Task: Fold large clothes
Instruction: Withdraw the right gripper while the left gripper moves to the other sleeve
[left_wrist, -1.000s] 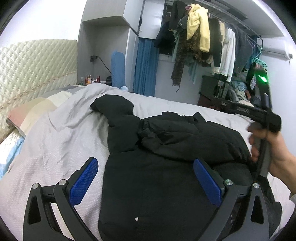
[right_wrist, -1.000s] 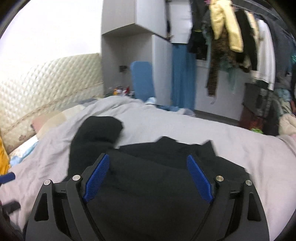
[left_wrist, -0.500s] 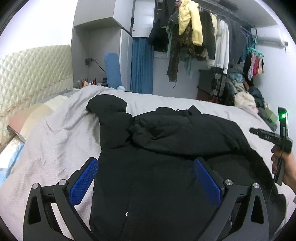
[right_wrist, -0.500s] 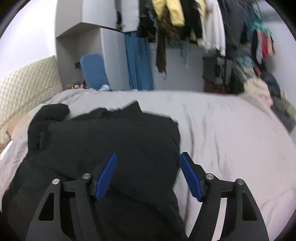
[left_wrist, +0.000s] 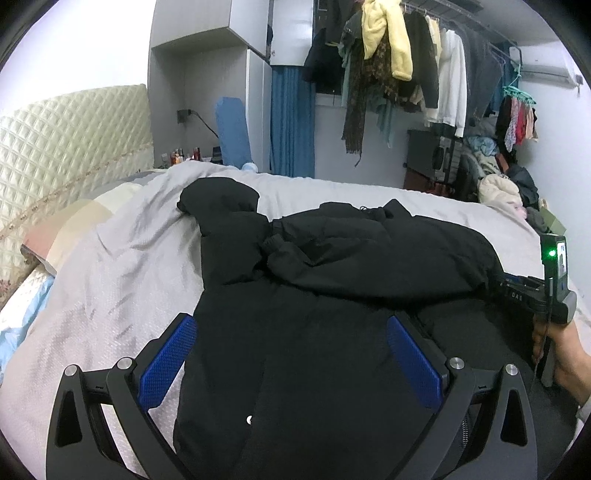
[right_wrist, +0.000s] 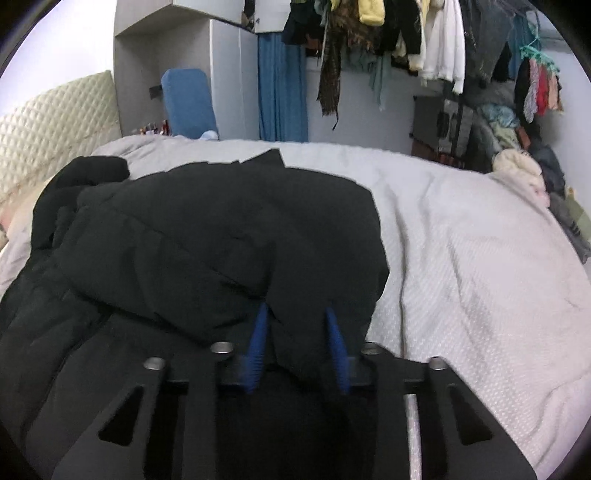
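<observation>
A large black padded jacket (left_wrist: 314, 332) lies on the grey bed cover (left_wrist: 122, 266), one sleeve folded across its chest and the other stretched toward the pillows. My left gripper (left_wrist: 291, 354) is open and empty, just above the jacket's lower body. My right gripper (right_wrist: 297, 332) is shut on a fold at the jacket's (right_wrist: 221, 229) right edge, near the bed cover (right_wrist: 461, 258). The right gripper's body and the hand holding it show at the right edge of the left wrist view (left_wrist: 550, 288).
A quilted cream headboard (left_wrist: 66, 147) and pillows (left_wrist: 74, 225) lie at the left. A rail of hanging clothes (left_wrist: 406, 74) and piled clothes (left_wrist: 506, 188) stand beyond the bed. A blue padded board (left_wrist: 232, 133) and a blue curtain (left_wrist: 291, 125) are by the wardrobe.
My right gripper has swung from over the jacket's middle to its right edge and closed on a fold there. My left gripper stayed open, hardly moving.
</observation>
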